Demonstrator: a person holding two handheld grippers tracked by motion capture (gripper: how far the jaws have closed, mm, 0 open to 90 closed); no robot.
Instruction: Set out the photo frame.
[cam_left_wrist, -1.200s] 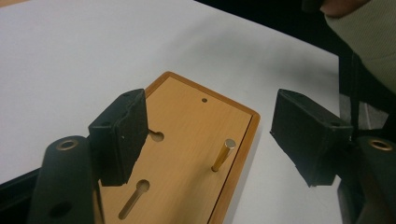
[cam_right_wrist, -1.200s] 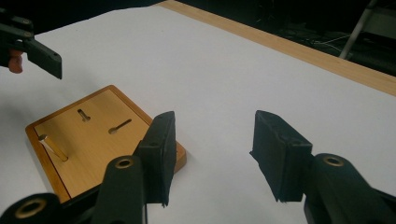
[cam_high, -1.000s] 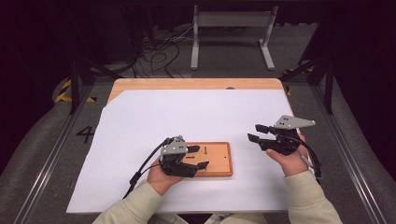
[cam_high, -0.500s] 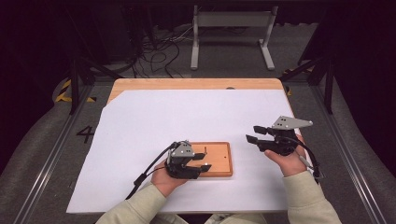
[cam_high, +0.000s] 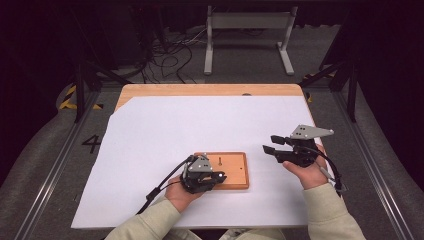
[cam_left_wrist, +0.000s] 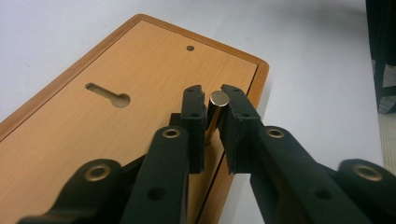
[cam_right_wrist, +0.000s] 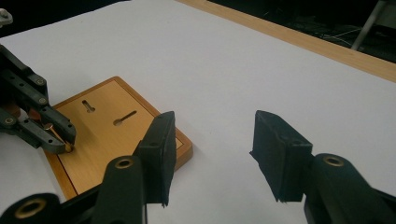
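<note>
A short brass-coloured metal pin (cam_left_wrist: 217, 99) is clamped between the pads of the left gripper (cam_left_wrist: 213, 103), whose jaws have just been closing around it. The pin stands close to upright, its foot at the near edge of a flat rectangular wooden board with a darker rim (cam_left_wrist: 116, 140), and its round top is seen just above the pad tips. In the board's face, a keyhole-shaped slot (cam_left_wrist: 108, 94) and a small round hole (cam_left_wrist: 190, 48) are left untouched. So the grasp is judged made; lifting the pin or seating it elsewhere is yet to be done, and whether its foot sits in a hole cannot be told.

Seen from the high view, the board lies on the white sheet covering the table (cam_high: 165, 130), near the front edge, and the left gripper (cam_high: 212, 177) is held low over the board's near left corner, pointing right, the left hand (cam_high: 180, 195) wrapped behind it. The right gripper (cam_high: 272, 145) is held off to the right of the board above the sheet, jaws apart with nothing between them, aimed towards the board.
</note>
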